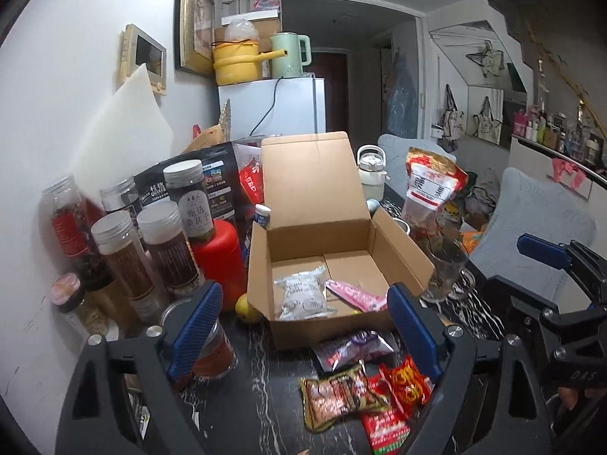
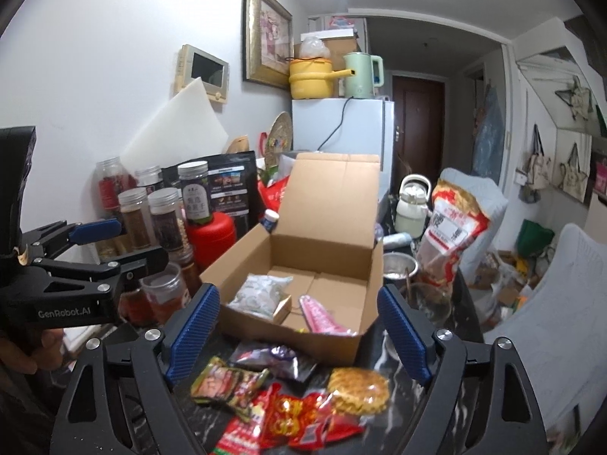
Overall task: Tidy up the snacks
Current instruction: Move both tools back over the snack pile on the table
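An open cardboard box (image 1: 261,265) (image 2: 334,345) stands on the dark marble table. Inside lie a white snack packet (image 1: 301,295) (image 2: 261,294) and a pink packet (image 1: 354,295) (image 2: 320,316). In front of the box lie loose snacks: a purple packet (image 1: 354,349) (image 2: 275,358), a brown-green packet (image 1: 339,394) (image 2: 227,383), red packets (image 1: 406,383) (image 2: 299,417) and a round yellow cracker pack (image 2: 358,390). My left gripper (image 1: 303,330) is open and empty above the snacks. My right gripper (image 2: 296,335) is open and empty, also over the snacks.
Several jars (image 1: 170,250) (image 2: 163,220) and a red canister (image 1: 218,261) crowd the left of the box. A lemon (image 1: 246,309) lies by the box corner. A glass mug (image 1: 445,273), a big red-white bag (image 1: 428,189) (image 2: 451,223) and a white kettle (image 2: 411,208) stand on the right.
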